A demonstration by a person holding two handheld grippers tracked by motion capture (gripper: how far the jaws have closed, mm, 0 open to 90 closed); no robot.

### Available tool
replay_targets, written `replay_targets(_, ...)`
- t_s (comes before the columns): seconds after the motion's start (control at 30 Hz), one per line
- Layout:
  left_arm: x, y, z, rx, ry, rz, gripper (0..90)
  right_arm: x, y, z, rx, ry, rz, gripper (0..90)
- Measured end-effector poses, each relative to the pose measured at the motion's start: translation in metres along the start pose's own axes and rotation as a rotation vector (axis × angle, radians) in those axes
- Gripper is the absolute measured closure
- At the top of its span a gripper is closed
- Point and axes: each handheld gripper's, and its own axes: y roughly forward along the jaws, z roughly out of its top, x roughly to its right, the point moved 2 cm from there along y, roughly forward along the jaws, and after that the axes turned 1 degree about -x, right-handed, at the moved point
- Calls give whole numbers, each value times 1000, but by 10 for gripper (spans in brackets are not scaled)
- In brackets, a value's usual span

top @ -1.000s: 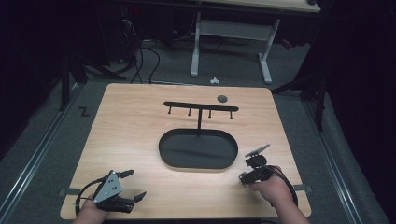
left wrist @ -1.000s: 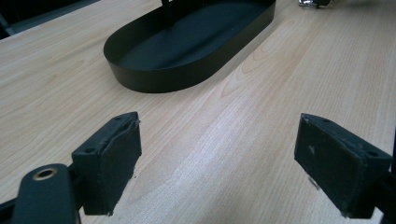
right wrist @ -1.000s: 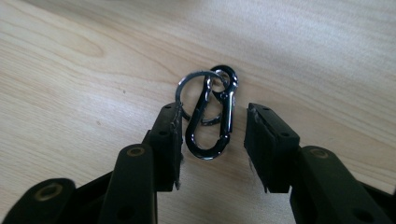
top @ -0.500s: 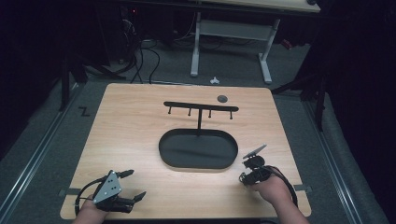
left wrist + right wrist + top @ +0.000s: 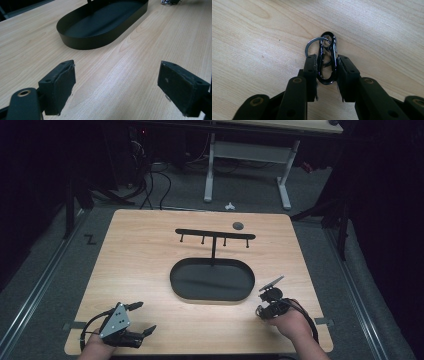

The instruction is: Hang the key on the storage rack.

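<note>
Judging by the layout, only the pick-up is done: a carabiner is pinched between the right gripper fingers low over the bench, beside the tray, rack hooks bare, left gripper wide open, empty.

A light wooden bench fills the middle of the frame, brightly lit while the room around it lies dark. Grey carpeted floor surrounds it. At the upper centre stands a second table on white legs, with a tangle of dark cables on the floor at the upper left. A metal rail runs along the lower left.
</note>
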Motion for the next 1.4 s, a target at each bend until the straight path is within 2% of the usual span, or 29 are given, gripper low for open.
replay_targets(0.5, 0, 0, 0, 0, -2, -1, 153, -3, -1, 0, 25, -16, 6, 715)
replay_targets(0.53, 0, 0, 0, 0, -3, 0, 153, -3, -2, 0, 26, -15, 14, 851)
replay_targets(0.57, 0, 0, 0, -2, -2, -1, 153, -3, -6, 1, 48, -10, 27, 848)
replay_targets(0.7, 0, 0, 0, -1, -1, -1, 153, -3, -11, 2, 43, -35, -6, 849)
replay_targets(0.73, 1, 0, 0, -3, 2, -2, 153, -5, -7, 0, 26, -32, 8, 849)
replay_targets(1.0, 0, 0, 0, -3, 1, -2, 153, -5, -6, 1, 36, -33, 23, 850)
replay_targets(1.13, 0, 1, 0, -6, 0, -2, 153, -5, -15, 3, 41, -34, 6, 850)
replay_targets(1.37, 1, 1, 0, -5, 2, -4, 153, -3, -27, 5, 58, -37, 26, 848)
replay_targets(1.4, 1, 1, 0, -6, 3, -4, 153, -3, -28, 5, 64, -19, 34, 848)
